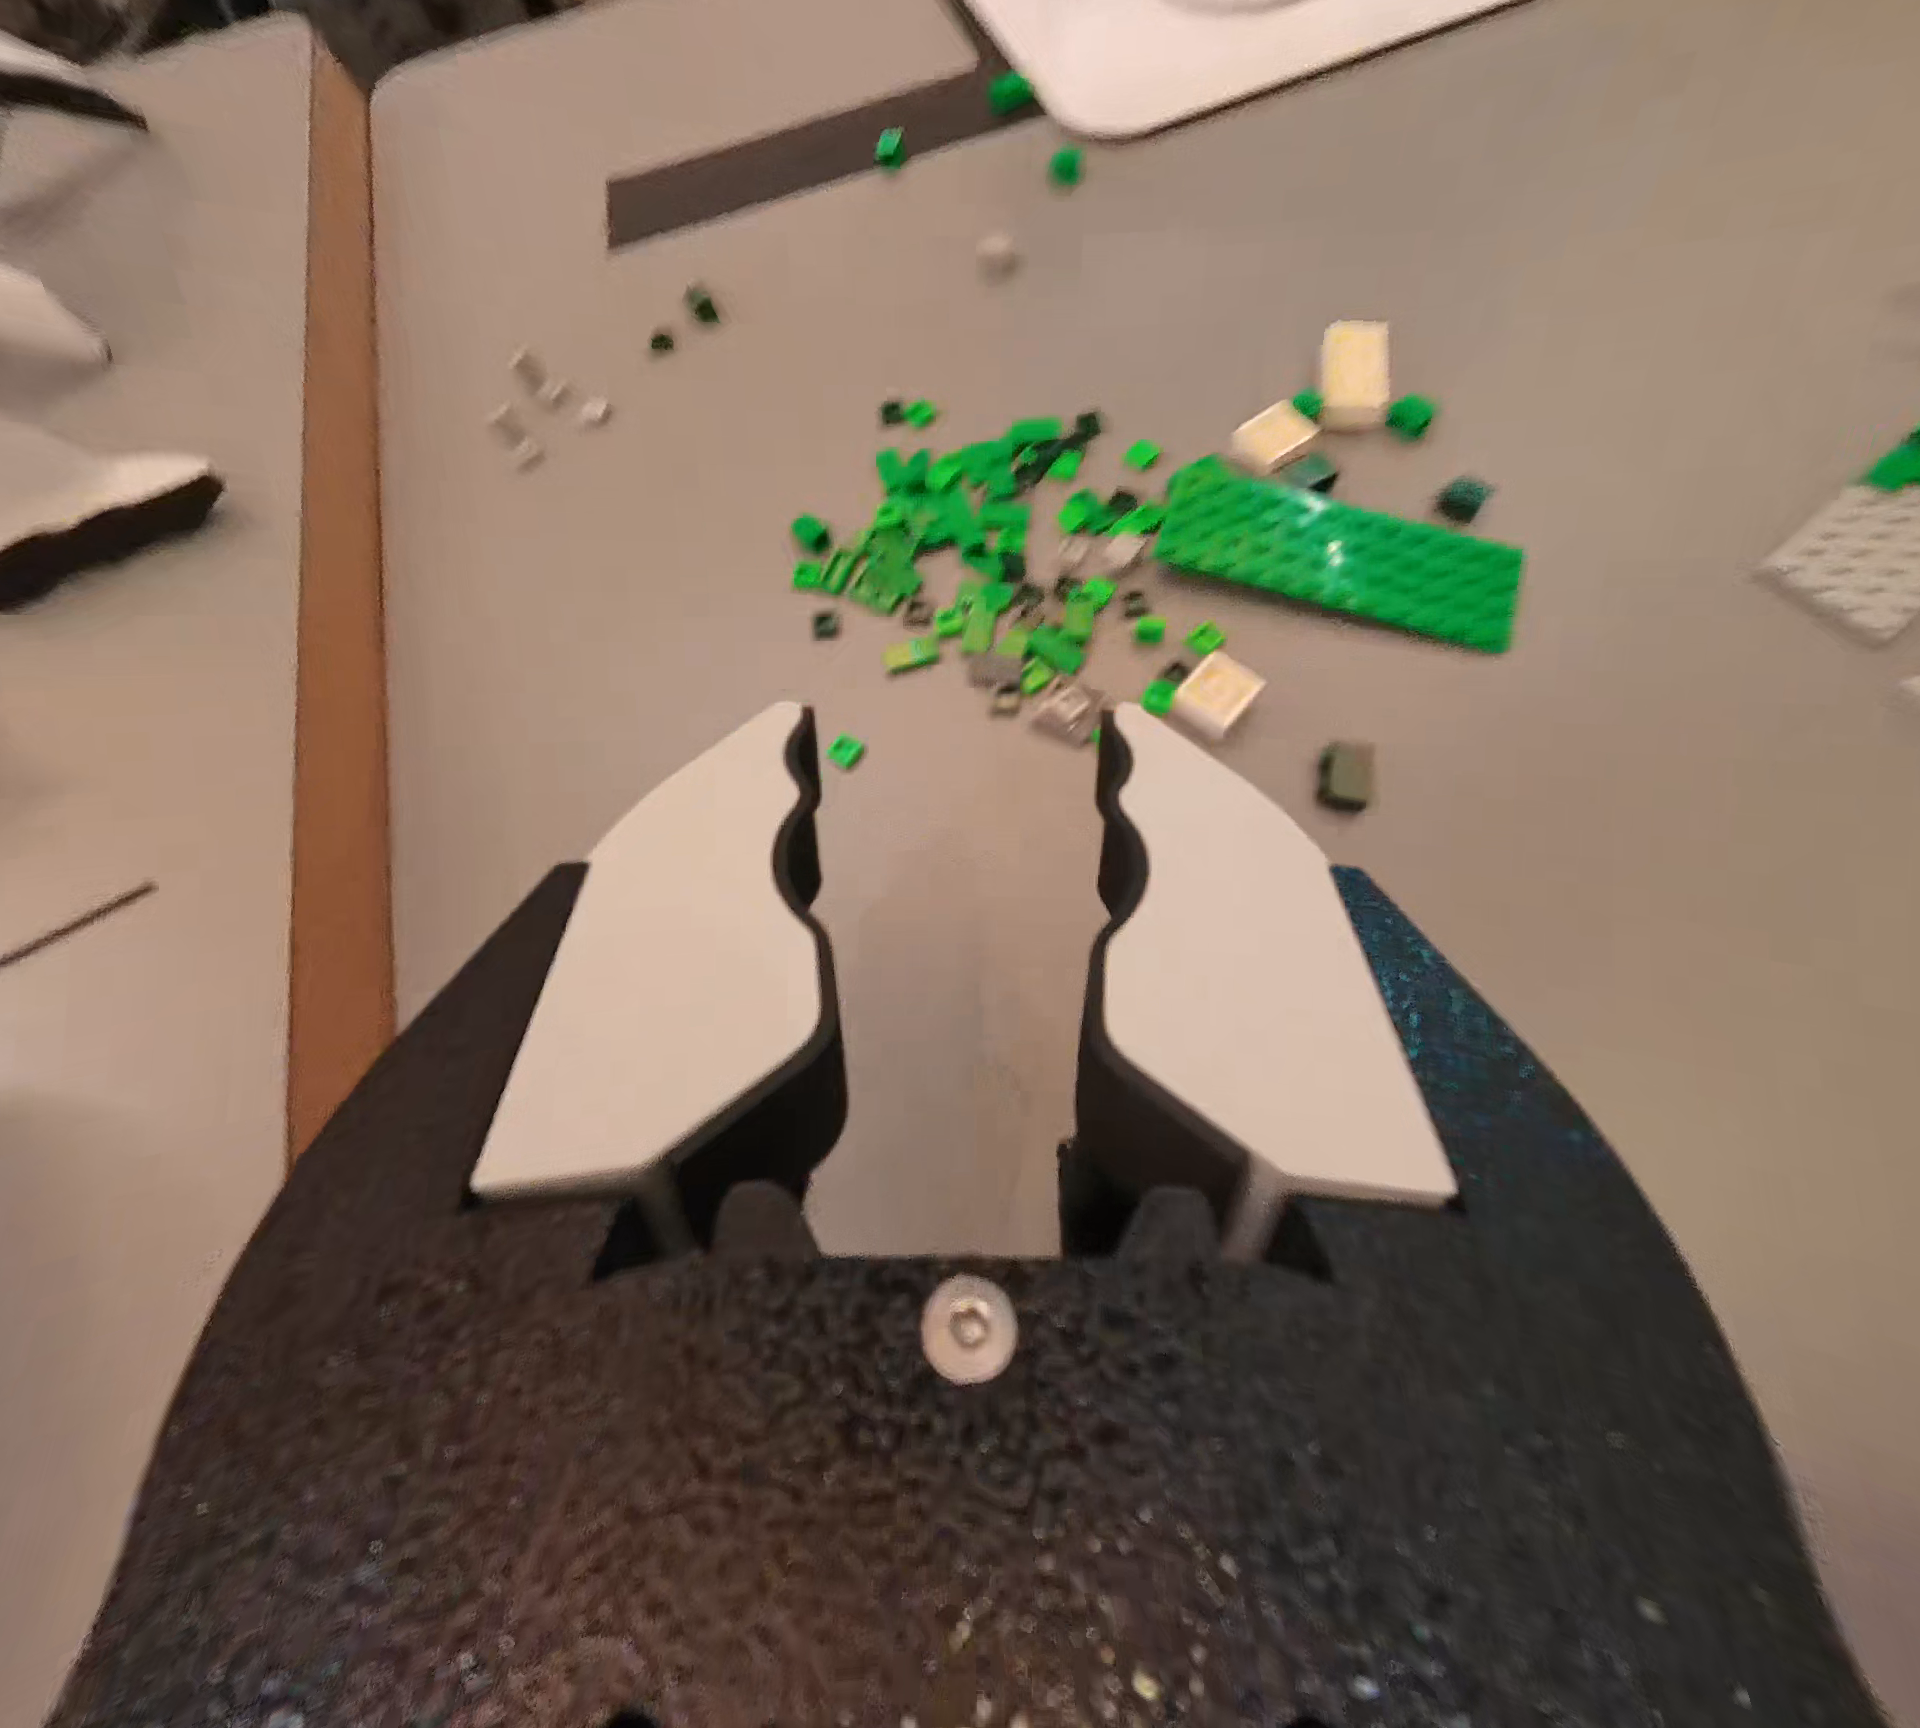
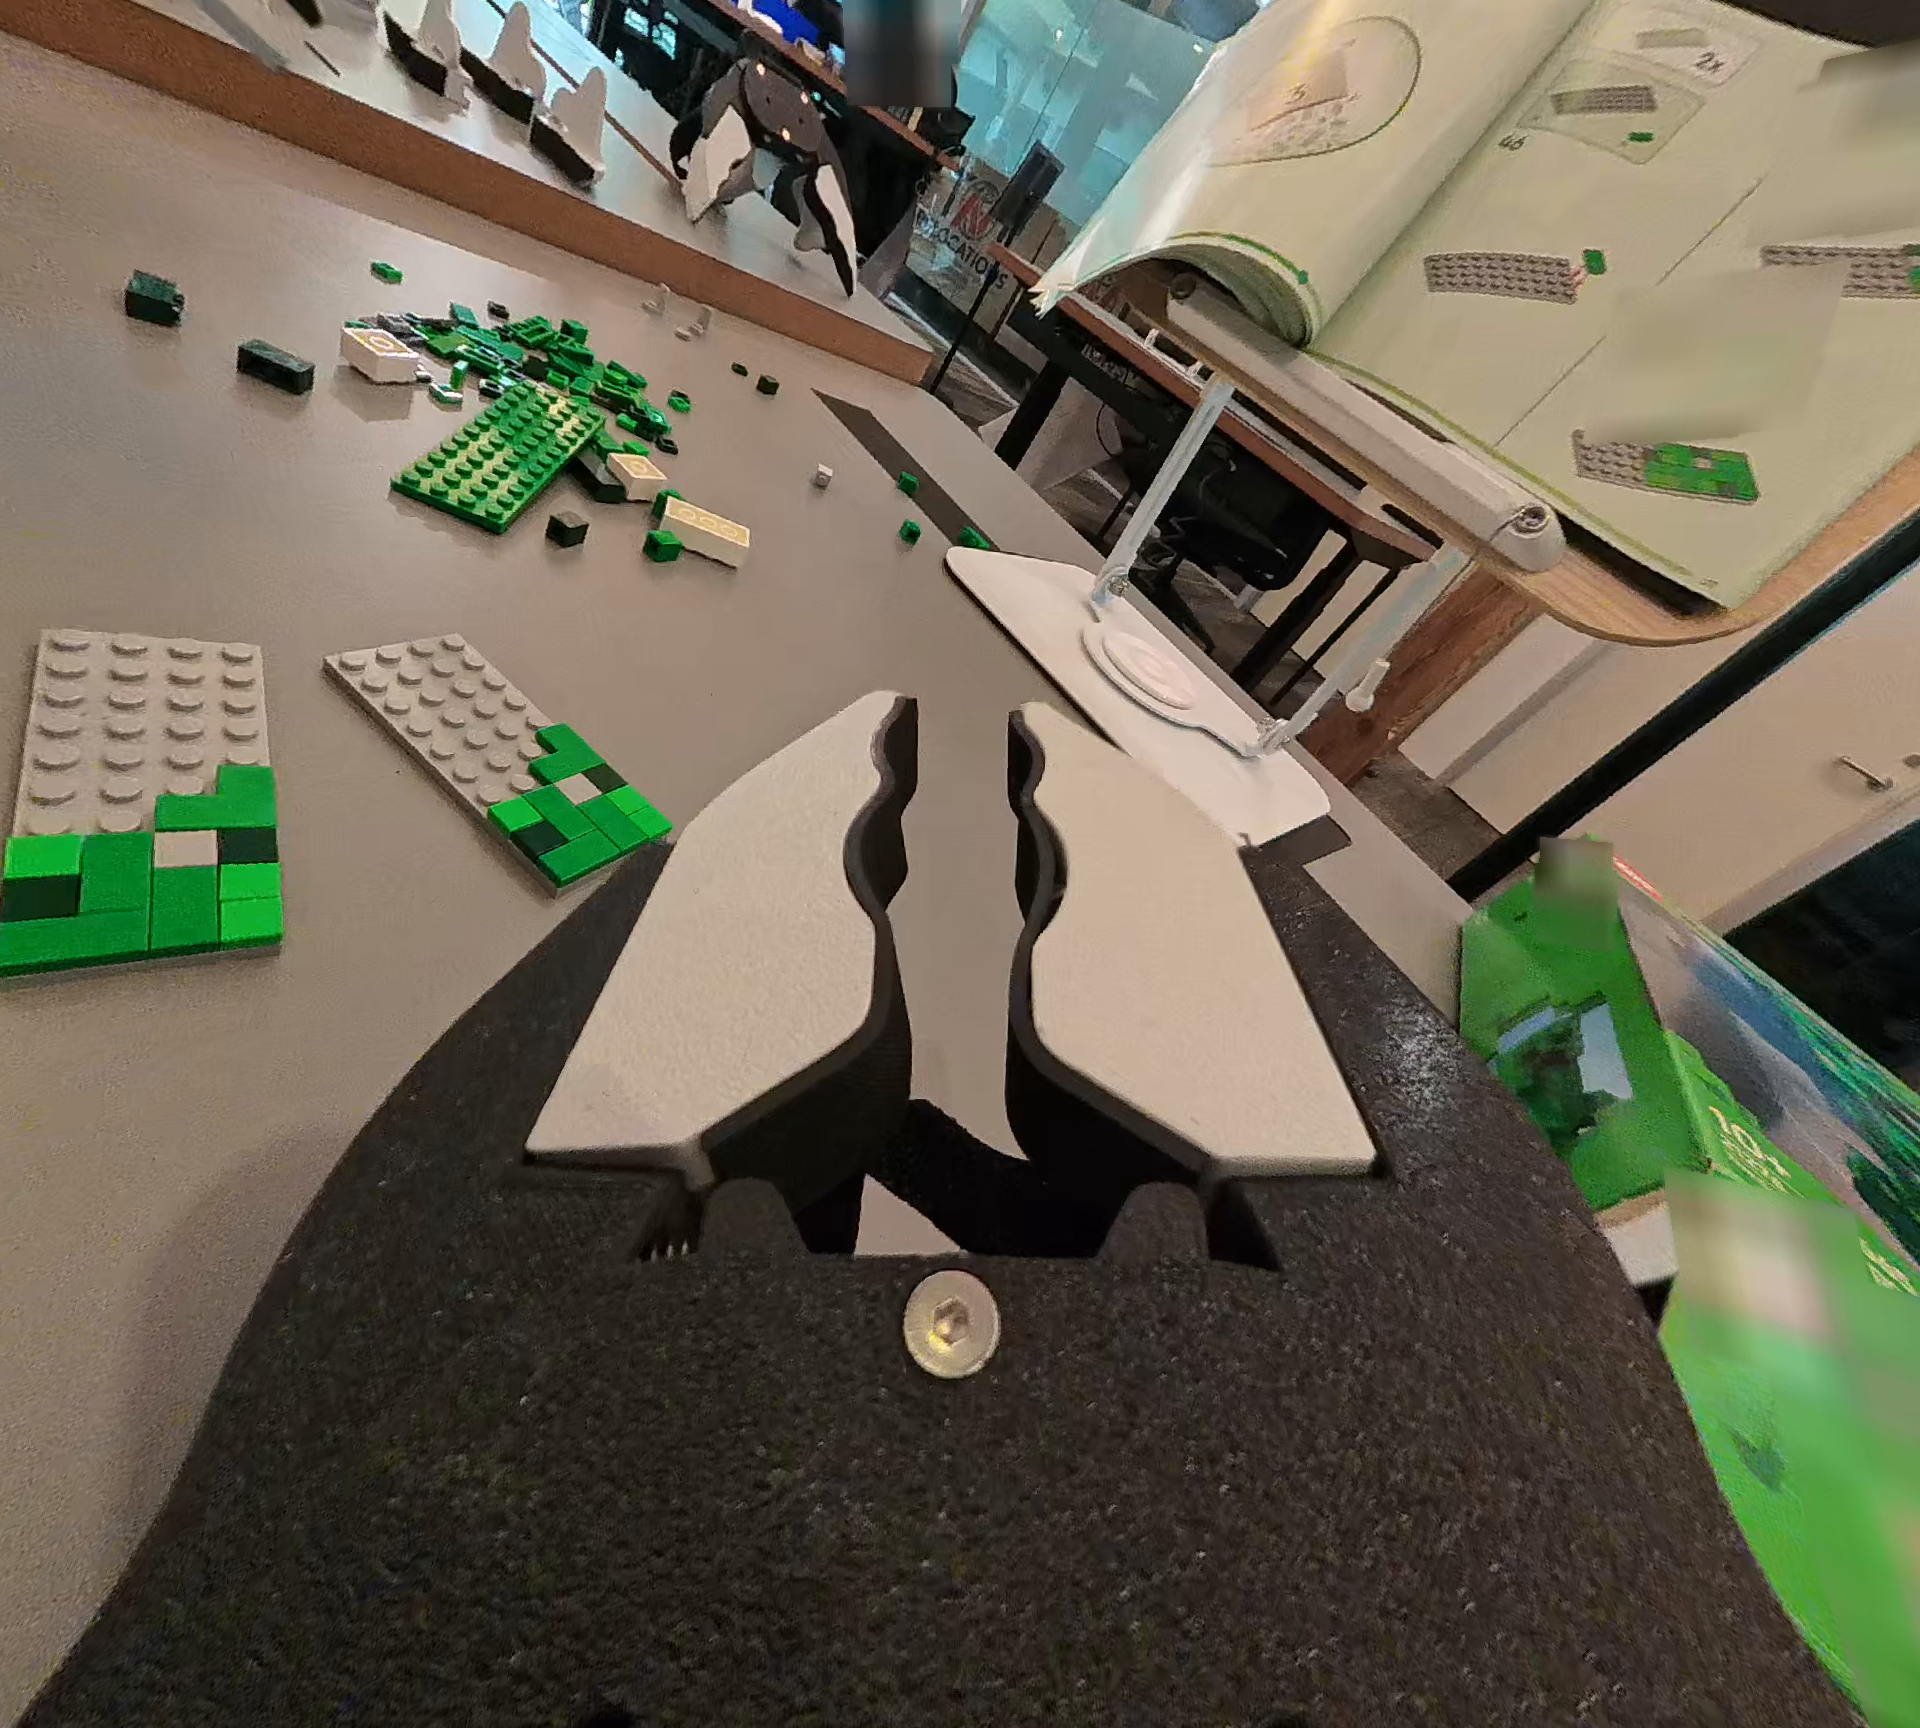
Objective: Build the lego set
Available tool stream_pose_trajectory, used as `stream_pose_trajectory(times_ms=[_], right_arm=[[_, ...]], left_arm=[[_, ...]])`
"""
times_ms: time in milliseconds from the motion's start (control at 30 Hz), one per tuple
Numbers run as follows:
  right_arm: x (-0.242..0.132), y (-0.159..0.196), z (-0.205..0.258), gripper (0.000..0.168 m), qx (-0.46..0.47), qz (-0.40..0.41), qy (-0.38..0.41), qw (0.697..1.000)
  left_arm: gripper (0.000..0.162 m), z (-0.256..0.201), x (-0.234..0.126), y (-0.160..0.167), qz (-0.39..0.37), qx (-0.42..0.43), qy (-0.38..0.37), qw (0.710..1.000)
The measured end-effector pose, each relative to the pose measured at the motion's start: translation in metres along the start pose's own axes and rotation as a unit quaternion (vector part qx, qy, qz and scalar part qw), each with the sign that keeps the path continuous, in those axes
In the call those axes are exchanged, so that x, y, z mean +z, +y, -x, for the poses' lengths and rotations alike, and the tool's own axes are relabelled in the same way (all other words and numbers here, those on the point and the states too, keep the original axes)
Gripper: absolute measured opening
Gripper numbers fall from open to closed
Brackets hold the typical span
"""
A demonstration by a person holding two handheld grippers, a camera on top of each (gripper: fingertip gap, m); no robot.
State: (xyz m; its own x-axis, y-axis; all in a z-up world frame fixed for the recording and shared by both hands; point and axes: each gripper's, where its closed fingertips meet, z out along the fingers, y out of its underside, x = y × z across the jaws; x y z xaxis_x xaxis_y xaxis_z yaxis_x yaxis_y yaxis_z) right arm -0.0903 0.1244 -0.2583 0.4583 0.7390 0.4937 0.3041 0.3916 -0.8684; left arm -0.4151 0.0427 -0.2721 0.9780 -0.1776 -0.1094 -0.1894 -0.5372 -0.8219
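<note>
My left gripper (image 1: pixel 956 728) is open and empty, held above the grey table just short of a heap of small green pieces (image 1: pixel 977 546). A green studded plate (image 1: pixel 1340 561) lies to the right of the heap, with white bricks (image 1: pixel 1356 374) behind it. My right gripper (image 2: pixel 961 717) is open with a narrow gap and empty, raised over the table. To its left lie two grey plates partly covered with green tiles, one nearer (image 2: pixel 488 743) and one at the left edge (image 2: pixel 135 733). The green plate (image 2: pixel 499 452) and the heap (image 2: pixel 540 348) lie farther back. The left gripper (image 2: pixel 769 151) shows far off.
A white stand base (image 1: pixel 1268 5) sits at the table's far edge and also shows in the right wrist view (image 2: pixel 1049 598); it holds an open instruction booklet (image 2: pixel 1507 244). A green set box (image 2: pixel 1621 1076) is at right. A second table (image 1: pixel 135 639) lies beyond a gap on the left. Spacing between my two grippers at the tips: around 35 centimetres.
</note>
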Motion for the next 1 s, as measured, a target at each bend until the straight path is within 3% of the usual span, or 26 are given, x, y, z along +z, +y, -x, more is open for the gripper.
stream_pose_trajectory(times_ms=[167, 367, 633, 1000], right_arm=[[0.003, 0.004, 0.008, 0.007, -0.002, 0.018, -0.025, 1.0], [0.005, 0.004, 0.013, 0.007, -0.017, 0.018, -0.034, 0.999], [0.002, 0.002, 0.005, 0.007, 0.015, 0.005, -0.025, 1.0], [0.002, 0.003, 0.006, 0.007, 0.02, 0.005, -0.031, 0.999]], left_arm=[[0.045, 0.01, 0.015, 0.013, 0.04, 0.004, 0.061, 0.997], [0.027, 0.03, 0.057, -0.006, 0.074, 0.09, 0.08, 0.99], [0.015, 0.032, 0.118, -0.016, 0.228, -0.039, 0.099, 0.968], [0.014, 0.018, 0.146, -0.013, 0.341, -0.078, 0.116, 0.93]])
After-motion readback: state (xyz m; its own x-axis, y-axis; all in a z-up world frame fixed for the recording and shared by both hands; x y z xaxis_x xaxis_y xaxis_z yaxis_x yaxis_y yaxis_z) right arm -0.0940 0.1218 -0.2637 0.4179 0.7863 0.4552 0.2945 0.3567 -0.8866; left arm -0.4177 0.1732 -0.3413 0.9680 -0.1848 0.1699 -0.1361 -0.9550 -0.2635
